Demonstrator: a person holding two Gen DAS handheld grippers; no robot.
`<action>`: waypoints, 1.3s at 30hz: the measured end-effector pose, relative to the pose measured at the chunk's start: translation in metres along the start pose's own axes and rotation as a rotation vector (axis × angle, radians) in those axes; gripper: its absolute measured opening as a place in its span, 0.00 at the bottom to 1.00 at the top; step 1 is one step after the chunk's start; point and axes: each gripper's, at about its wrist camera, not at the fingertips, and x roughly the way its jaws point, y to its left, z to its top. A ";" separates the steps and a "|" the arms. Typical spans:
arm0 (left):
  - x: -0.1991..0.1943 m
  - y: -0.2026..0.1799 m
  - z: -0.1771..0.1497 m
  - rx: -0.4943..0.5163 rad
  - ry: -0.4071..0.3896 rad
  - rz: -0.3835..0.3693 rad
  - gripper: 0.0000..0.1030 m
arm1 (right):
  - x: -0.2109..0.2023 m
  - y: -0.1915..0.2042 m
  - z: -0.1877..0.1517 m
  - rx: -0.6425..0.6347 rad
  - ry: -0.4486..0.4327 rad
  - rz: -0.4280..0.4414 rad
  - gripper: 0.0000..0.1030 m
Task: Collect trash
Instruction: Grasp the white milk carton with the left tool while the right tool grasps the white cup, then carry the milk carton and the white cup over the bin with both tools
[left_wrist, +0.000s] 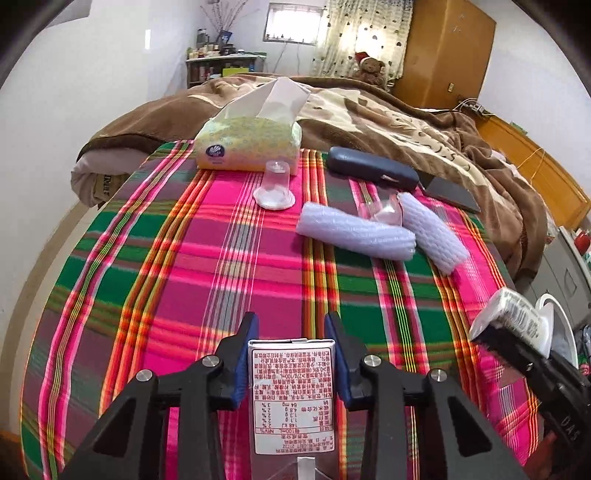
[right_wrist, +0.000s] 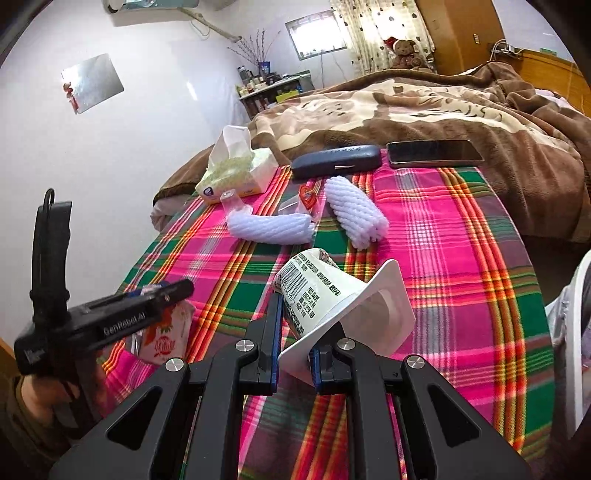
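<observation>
In the left wrist view my left gripper (left_wrist: 291, 325) is shut on a small drink carton (left_wrist: 293, 391), its blue pads pressed against the carton's silver sides, above the plaid cloth (left_wrist: 207, 266). The right wrist view shows the same carton (right_wrist: 166, 339), red and white, under my left gripper (right_wrist: 173, 290). My right gripper (right_wrist: 295, 332) is shut on the flange of a white yogurt cup (right_wrist: 321, 291) that lies tilted with its mouth to the right. Two white foam net sleeves (left_wrist: 354, 232) (left_wrist: 432, 232), a clear upturned cup (left_wrist: 275, 184) and a clear wrapper with a red label (right_wrist: 308, 197) lie further back.
At the back of the cloth are a tissue pack (left_wrist: 247, 144), a dark glasses case (left_wrist: 373, 168) and a phone (right_wrist: 434, 153). A brown blanket (right_wrist: 443, 107) covers the bed behind. A white rounded rim (right_wrist: 569, 321) shows past the cloth's right edge.
</observation>
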 end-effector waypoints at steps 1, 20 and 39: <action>-0.003 -0.003 -0.003 0.014 -0.002 -0.016 0.36 | -0.001 0.000 -0.001 0.001 -0.001 0.000 0.13; -0.009 -0.011 -0.035 0.031 0.053 0.048 0.35 | -0.021 -0.010 -0.006 0.017 -0.032 0.013 0.13; -0.057 -0.118 -0.025 0.191 -0.055 -0.101 0.35 | -0.087 -0.069 -0.002 0.093 -0.162 -0.112 0.13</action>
